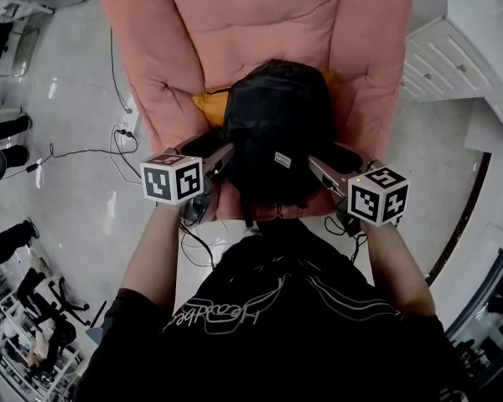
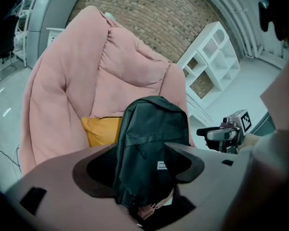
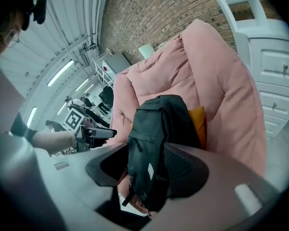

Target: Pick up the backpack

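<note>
Backpack (image 1: pixel 277 132) is black and sits upright on the seat of the pink armchair (image 1: pixel 235 23), its back against the backrest. A yellow cushion (image 1: pixel 211 103) is wedged behind it on its left side.

I have one gripper on each side of the lower half of the bag. Left gripper (image 1: pixel 220 159) is at the bag's left flank and right gripper (image 1: pixel 321 170) at its right flank, both close in against the fabric.

Left gripper view: fingers spread wide. The backpack (image 2: pixel 151 143) fills the gap between them, with the small white label facing the camera. The fingers are not closed down on it. Cushion (image 2: pixel 101 129) shows just left of the bag, and the other gripper (image 2: pixel 221 134) is off to the right.

Right gripper view: same story, fingers wide apart with the backpack (image 3: pixel 154 143) standing in the gap and nothing clamped. A strap hangs off the bottom of the bag. The cushion (image 3: pixel 197 119) peeks out behind, and the left gripper (image 3: pixel 96 133) is visible across the bag.

White cabinet (image 1: pixel 444 57) stands right of the chair. Cables (image 1: pixel 84 151) lie on the floor to the left. There is a brick wall (image 2: pixel 159 13) behind the chair.
</note>
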Action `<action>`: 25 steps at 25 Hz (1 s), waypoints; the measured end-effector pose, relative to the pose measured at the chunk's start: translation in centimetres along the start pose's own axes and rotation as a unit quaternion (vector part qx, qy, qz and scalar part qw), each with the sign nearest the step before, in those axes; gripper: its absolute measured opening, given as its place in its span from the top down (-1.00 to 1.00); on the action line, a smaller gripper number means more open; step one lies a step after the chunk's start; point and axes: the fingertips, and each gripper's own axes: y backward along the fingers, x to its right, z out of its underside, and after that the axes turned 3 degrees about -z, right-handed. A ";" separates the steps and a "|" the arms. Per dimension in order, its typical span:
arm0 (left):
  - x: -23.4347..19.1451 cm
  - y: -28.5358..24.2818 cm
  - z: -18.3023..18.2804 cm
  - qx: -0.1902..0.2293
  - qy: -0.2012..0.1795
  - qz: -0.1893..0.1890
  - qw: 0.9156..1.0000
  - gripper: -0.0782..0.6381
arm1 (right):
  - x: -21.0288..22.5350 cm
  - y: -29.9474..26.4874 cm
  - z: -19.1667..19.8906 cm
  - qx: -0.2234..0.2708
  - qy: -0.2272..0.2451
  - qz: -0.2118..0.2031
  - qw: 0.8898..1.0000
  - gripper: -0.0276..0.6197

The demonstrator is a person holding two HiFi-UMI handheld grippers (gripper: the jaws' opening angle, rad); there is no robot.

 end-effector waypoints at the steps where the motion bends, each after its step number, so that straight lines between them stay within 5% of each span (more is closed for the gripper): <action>1: -0.4 -0.3 0.0 -0.005 -0.001 -0.005 1.000 -0.01 | 0.4 -0.3 0.1 -0.005 0.000 0.003 1.000 0.21; 15: -3.9 -6.0 0.4 -0.048 0.001 -0.020 0.999 -0.01 | 3.3 -4.5 2.7 -0.054 -0.010 0.034 0.998 0.13; 25: -3.6 -8.1 0.2 -0.050 0.010 0.027 0.998 -0.01 | 4.8 -6.1 3.2 -0.053 -0.021 0.053 0.997 0.15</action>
